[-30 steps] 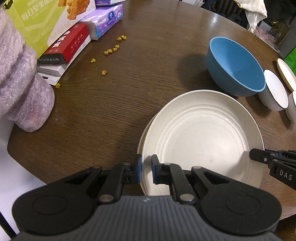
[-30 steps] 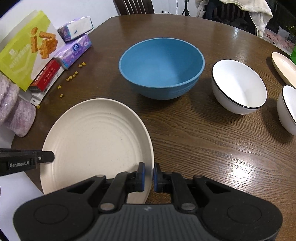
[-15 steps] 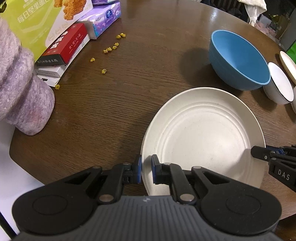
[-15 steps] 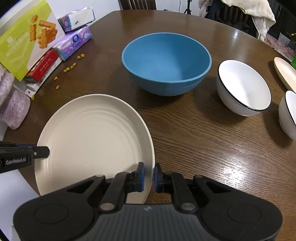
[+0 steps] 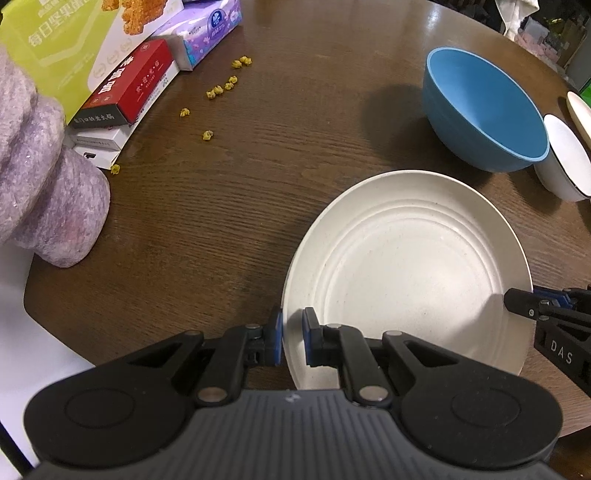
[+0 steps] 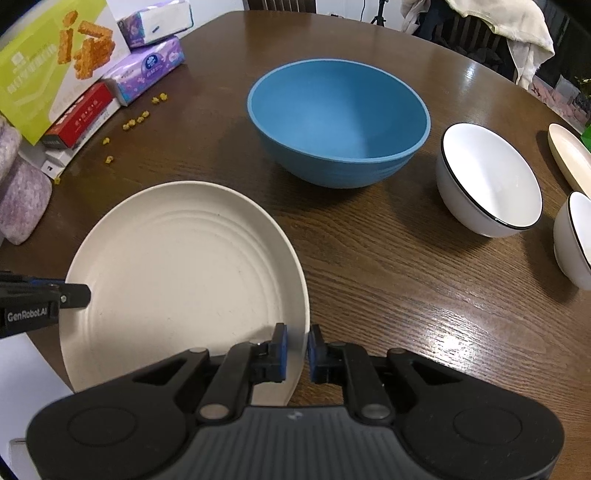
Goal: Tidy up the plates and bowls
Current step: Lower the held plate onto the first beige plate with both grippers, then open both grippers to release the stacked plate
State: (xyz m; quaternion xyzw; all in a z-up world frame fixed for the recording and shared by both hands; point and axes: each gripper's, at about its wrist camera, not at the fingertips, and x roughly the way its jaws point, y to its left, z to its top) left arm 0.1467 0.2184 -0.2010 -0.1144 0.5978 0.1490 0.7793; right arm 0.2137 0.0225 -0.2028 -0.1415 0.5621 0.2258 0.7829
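A cream ridged plate [image 5: 406,266] lies at the near edge of the round wooden table; it also shows in the right wrist view [image 6: 184,280]. My left gripper [image 5: 292,341] is shut on the plate's left rim. My right gripper [image 6: 296,350] is shut on its right rim. A large blue bowl [image 6: 338,122] stands behind the plate, also in the left wrist view [image 5: 484,110]. A white black-rimmed bowl [image 6: 487,181] stands right of it, with a second one [image 6: 576,240] at the right edge. Another cream plate [image 6: 569,155] lies far right.
Snack boxes [image 5: 122,85], tissue packs [image 6: 147,77] and a lilac fuzzy object [image 5: 40,184] crowd the table's left side. Yellow crumbs [image 5: 221,88] are scattered near them. Chairs with draped cloth [image 6: 517,33] stand beyond the far edge.
The plate, held by both grippers, has come down flat over a lower plate, which no longer shows under it. Both views have shifted slightly.
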